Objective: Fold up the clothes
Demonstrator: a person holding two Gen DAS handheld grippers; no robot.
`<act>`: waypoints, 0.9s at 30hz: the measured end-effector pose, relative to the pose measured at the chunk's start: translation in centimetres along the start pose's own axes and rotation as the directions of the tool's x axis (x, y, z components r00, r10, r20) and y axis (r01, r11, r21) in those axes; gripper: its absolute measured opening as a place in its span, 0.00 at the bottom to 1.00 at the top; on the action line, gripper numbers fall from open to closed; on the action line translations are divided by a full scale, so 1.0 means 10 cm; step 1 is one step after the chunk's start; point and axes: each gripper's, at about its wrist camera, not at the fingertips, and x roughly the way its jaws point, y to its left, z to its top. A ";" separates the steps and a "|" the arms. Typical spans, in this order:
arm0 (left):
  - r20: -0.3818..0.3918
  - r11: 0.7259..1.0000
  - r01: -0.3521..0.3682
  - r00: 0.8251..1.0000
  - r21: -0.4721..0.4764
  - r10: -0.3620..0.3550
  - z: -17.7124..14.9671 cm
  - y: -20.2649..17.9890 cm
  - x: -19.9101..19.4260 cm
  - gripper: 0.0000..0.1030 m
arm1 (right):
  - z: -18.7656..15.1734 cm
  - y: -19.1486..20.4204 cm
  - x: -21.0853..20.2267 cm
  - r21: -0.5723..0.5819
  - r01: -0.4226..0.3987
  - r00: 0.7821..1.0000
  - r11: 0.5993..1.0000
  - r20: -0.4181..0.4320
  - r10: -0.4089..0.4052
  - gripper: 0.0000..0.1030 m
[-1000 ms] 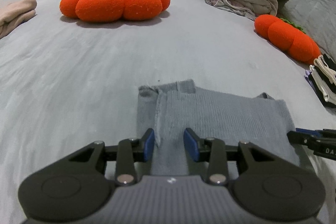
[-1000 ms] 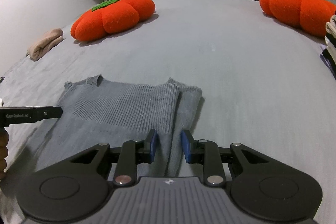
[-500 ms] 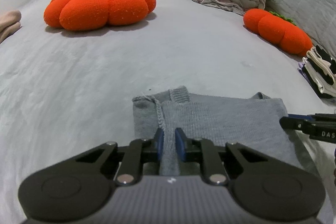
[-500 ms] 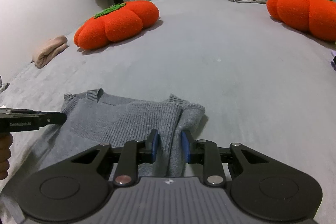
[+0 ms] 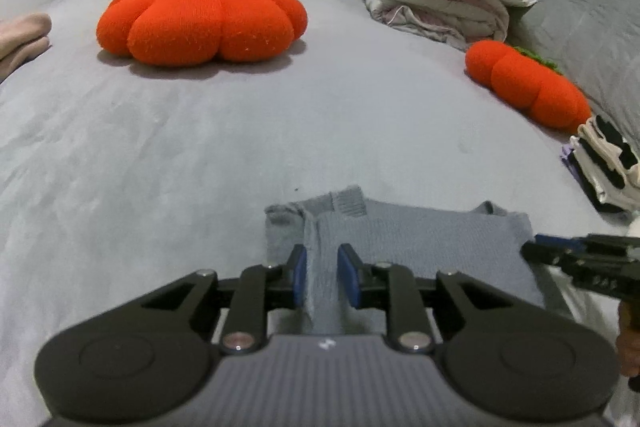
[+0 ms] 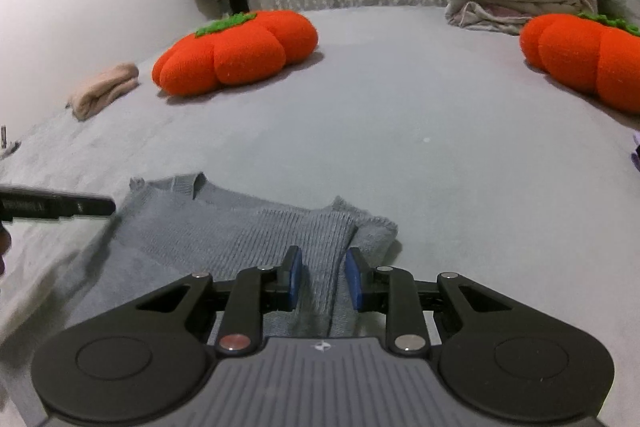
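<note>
A grey knitted sweater [image 5: 420, 243] [image 6: 224, 235] lies on the grey bed [image 5: 160, 147], its sides folded inward and its collar pointing away. My left gripper [image 5: 322, 277] sits at the near left edge with a raised fold of the knit between its blue pads; the jaws are opening, and the fabric still fills the gap. My right gripper [image 6: 323, 277] is shut on the fold at the near right edge. Each gripper shows in the other's view: the left gripper [image 6: 108, 205] from the left, the right gripper [image 5: 532, 249] from the right.
A big orange pumpkin cushion [image 5: 200, 23] lies far left on the bed, a smaller pumpkin cushion [image 5: 528, 87] at the right. Folded bedding with a purple pillow [image 5: 440, 3] is piled at the back. A stack of folded clothes [image 5: 608, 163] sits right, a pink cloth [image 6: 104, 91] left.
The left jaws closed in on the sweater's fold, then widened a little. Both views tipped up somewhat, and the sweater's near edge has risen with the grippers.
</note>
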 end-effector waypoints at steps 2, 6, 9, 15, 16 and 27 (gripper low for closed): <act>-0.008 1.000 0.005 1.000 0.021 -0.005 -0.01 -0.04 0.06 0.19 | 0.00 -0.01 0.05 0.003 -0.002 1.000 1.000 -0.012 0.002 0.24; -0.033 0.998 -0.009 0.999 0.055 0.010 -0.05 -0.13 0.18 0.19 | 0.01 -0.03 0.08 0.008 -0.011 1.000 1.000 -0.010 0.011 0.23; -0.040 0.997 -0.019 0.999 0.079 0.022 -0.08 -0.17 0.24 0.19 | 0.00 0.00 0.08 -0.015 -0.012 1.000 1.000 -0.009 0.012 0.18; -0.039 0.998 -0.016 0.999 0.066 0.019 -0.07 -0.17 0.21 0.09 | -0.02 0.06 0.05 -0.050 0.006 1.000 0.999 0.004 -0.005 0.11; -0.029 0.997 -0.024 0.999 0.072 0.026 -0.07 -0.18 0.19 0.09 | -0.01 0.08 0.04 -0.057 0.012 1.000 0.998 0.008 -0.011 0.11; -0.003 0.997 -0.033 0.999 0.076 0.034 -0.07 -0.19 0.16 0.09 | 0.01 0.11 0.02 -0.070 0.041 0.999 0.997 0.012 -0.040 0.14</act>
